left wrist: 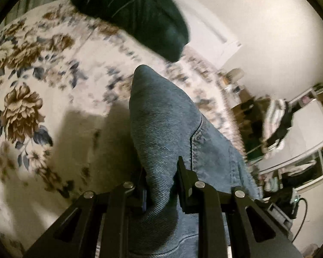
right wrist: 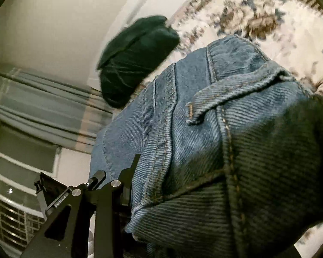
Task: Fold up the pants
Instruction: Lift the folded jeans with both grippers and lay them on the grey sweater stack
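Blue denim jeans are held up over a bed with a floral cover. My left gripper is shut on a fold of the denim, which rises in a peak past its fingers. In the right wrist view the jeans fill most of the frame, showing seams and a belt loop. My right gripper is shut on the denim; only its left finger shows, the other is hidden by cloth.
A dark green cushion lies on the bed against the white wall, also in the right wrist view. Shelves with clutter stand to the right of the bed. Striped curtains and a window are at the left.
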`<act>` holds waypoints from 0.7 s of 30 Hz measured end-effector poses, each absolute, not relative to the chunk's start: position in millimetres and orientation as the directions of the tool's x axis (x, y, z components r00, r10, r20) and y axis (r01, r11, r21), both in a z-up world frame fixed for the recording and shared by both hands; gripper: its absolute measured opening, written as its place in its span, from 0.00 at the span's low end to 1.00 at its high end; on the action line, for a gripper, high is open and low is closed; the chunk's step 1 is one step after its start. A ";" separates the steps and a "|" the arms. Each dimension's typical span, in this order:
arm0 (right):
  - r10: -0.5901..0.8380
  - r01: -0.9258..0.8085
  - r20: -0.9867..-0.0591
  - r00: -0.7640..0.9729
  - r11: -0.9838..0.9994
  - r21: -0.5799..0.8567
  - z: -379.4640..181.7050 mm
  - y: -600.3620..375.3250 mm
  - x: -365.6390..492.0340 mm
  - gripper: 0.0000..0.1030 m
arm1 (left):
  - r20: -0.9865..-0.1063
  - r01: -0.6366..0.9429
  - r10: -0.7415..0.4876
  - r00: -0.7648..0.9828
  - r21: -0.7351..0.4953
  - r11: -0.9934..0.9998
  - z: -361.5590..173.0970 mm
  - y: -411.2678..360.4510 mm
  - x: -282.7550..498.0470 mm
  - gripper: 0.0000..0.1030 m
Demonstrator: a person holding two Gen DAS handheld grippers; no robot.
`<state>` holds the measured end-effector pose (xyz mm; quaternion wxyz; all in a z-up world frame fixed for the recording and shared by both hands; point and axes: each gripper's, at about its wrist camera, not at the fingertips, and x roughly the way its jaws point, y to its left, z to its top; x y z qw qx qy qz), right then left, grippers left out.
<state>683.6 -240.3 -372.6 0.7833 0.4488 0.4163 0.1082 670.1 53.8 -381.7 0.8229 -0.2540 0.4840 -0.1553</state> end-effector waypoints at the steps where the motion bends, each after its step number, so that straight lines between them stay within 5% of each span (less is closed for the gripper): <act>1: 0.549 0.231 -0.576 0.606 0.571 0.788 -390.5 -235.2 695.7 0.37 | -0.736 -0.001 -0.492 0.465 -0.556 0.831 -394.8 57.0 674.5 0.18; 4: 0.593 0.341 -0.628 0.504 0.531 0.775 -428.7 -237.0 709.5 0.50 | -0.756 -0.042 -0.480 0.444 -0.553 0.832 -420.9 72.6 674.9 0.18; 7: 0.628 0.397 -0.544 0.556 0.375 0.838 -440.7 -265.9 687.3 0.48 | -0.738 -0.057 -0.500 0.453 -0.584 0.810 -424.8 83.4 669.1 0.19; 8: 0.615 0.399 -0.539 0.575 0.364 0.841 -440.0 -270.9 679.5 0.40 | -0.738 -0.051 -0.501 0.452 -0.582 0.811 -423.2 82.3 667.2 0.19; 11: 0.534 0.384 -0.596 0.599 0.462 0.799 -428.7 -276.5 666.2 0.29 | -0.745 -0.011 -0.505 0.437 -0.565 0.825 -419.7 73.5 662.9 0.19; 18: 0.480 0.414 -0.689 0.542 0.562 0.717 -433.2 -270.2 664.8 0.30 | -0.784 -0.035 -0.463 0.414 -0.522 0.853 -423.0 75.5 652.2 0.26; 21: 0.471 0.440 -0.721 0.508 0.578 0.688 -426.1 -273.3 665.3 0.41 | -0.821 -0.050 -0.396 0.412 -0.454 0.889 -408.9 71.1 645.3 0.26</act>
